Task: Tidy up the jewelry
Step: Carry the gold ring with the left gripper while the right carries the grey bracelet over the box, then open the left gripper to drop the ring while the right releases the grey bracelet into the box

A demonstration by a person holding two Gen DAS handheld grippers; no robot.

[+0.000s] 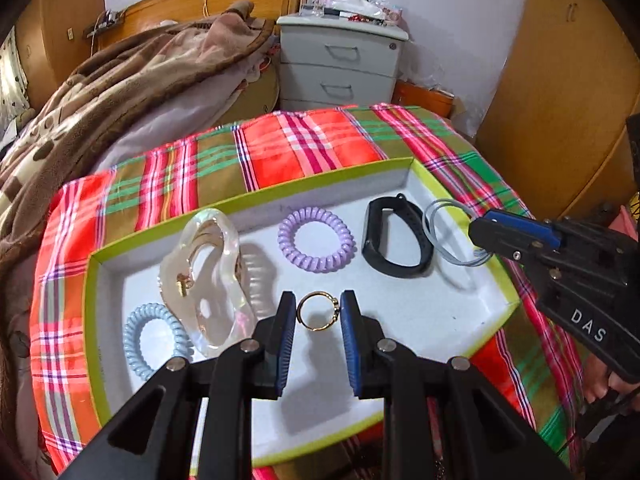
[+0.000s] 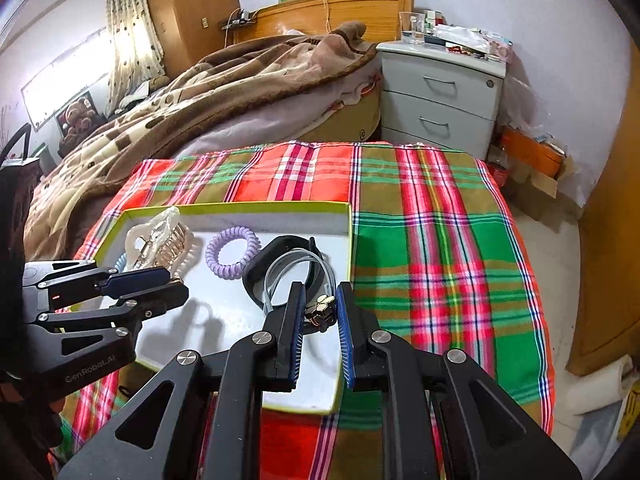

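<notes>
Jewelry: sits in a shallow white tray (image 1: 460,312) with a lime rim, on a plaid-covered worktop (image 2: 440,240).
Already in tray: clear hair claw (image 1: 208,280), lilac coil tie (image 1: 316,239), blue coil tie (image 1: 154,340), black wristband (image 1: 394,236).
Left tongs (image 1: 318,312): clamped on a gold ring (image 1: 319,312), held upright above the tray floor.
Right tongs (image 2: 318,306): clamped on the charm end of grey loop bangles (image 2: 296,276) at the tray's right edge.
Doing it well: probably lower each piece onto bare floor, clear of neighbours, before letting go.

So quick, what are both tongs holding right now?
Left tongs: closed on a gold ring.
Right tongs: closed on a grey bracelet.
</notes>
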